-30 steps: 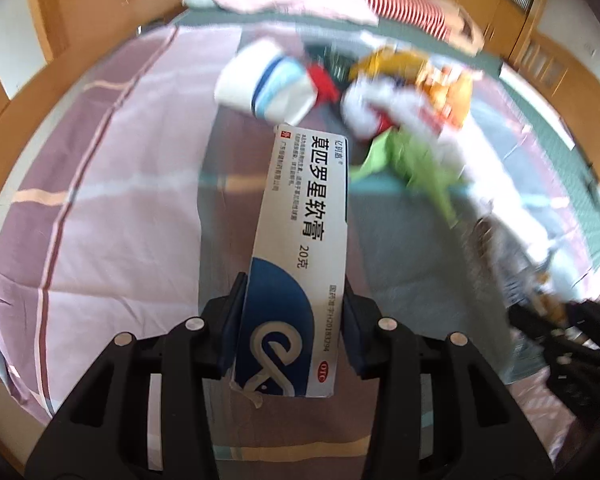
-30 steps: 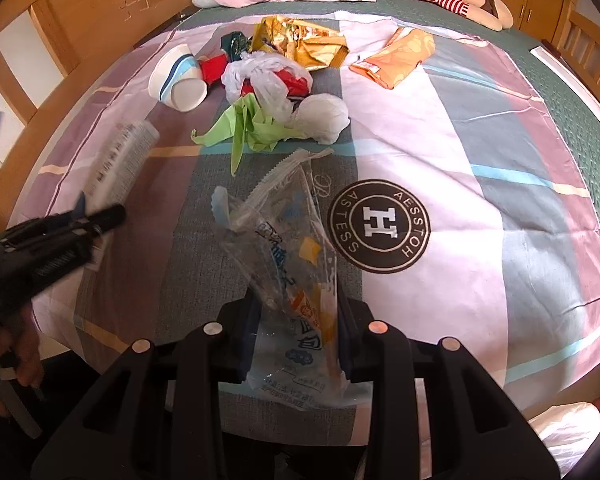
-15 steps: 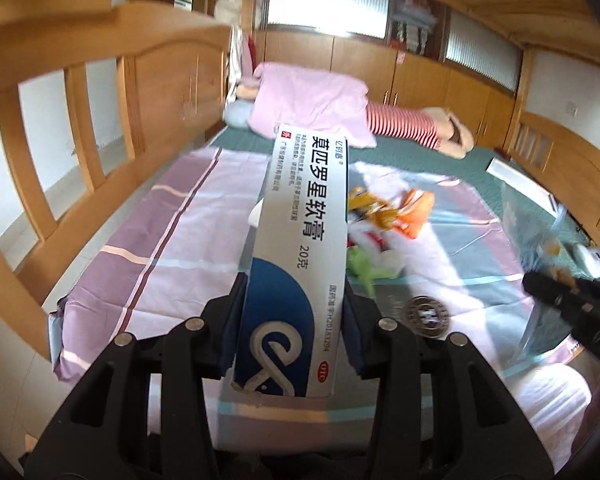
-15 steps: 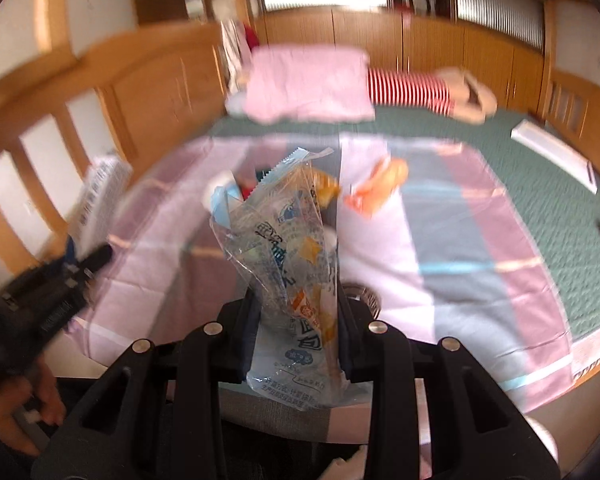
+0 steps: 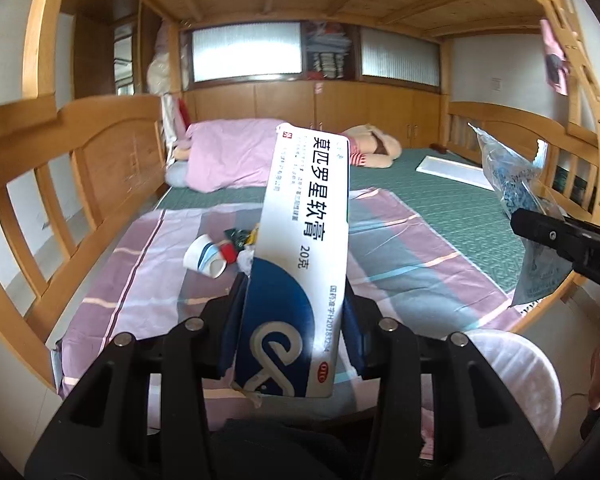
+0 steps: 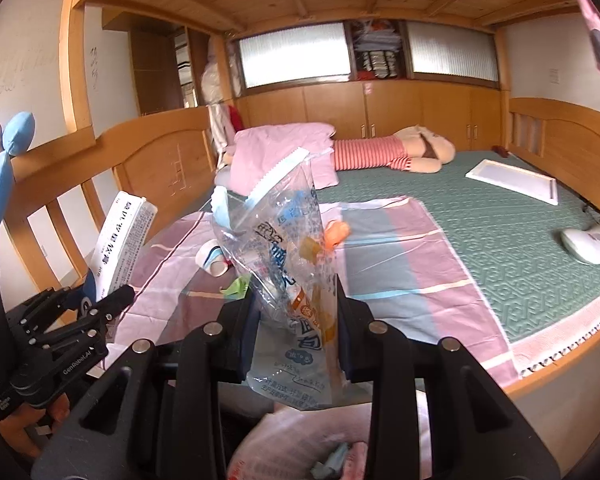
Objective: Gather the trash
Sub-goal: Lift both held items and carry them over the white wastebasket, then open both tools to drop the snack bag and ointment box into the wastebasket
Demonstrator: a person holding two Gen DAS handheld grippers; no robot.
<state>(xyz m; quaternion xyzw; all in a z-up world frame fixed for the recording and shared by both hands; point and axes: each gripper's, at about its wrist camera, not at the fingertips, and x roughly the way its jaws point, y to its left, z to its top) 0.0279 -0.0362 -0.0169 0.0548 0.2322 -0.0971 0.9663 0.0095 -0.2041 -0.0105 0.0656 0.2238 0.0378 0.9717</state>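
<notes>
Both my grippers, left (image 5: 292,312) clamped on the ointment box (image 5: 300,264) and right (image 6: 296,312) on the plastic wrapper (image 6: 288,276), now sit lifted back off the bed (image 6: 520,248) above the pink-lined bin (image 5: 520,372), so dropping comes next.

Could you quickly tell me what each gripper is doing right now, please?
Left gripper: shut on the ointment box.
Right gripper: shut on the clear plastic wrapper.

A home bedroom — a wooden bunk bed (image 6: 160,160) with a pink pillow (image 6: 284,152), striped sheet (image 6: 400,248) and built-in cupboards (image 6: 380,108).
</notes>
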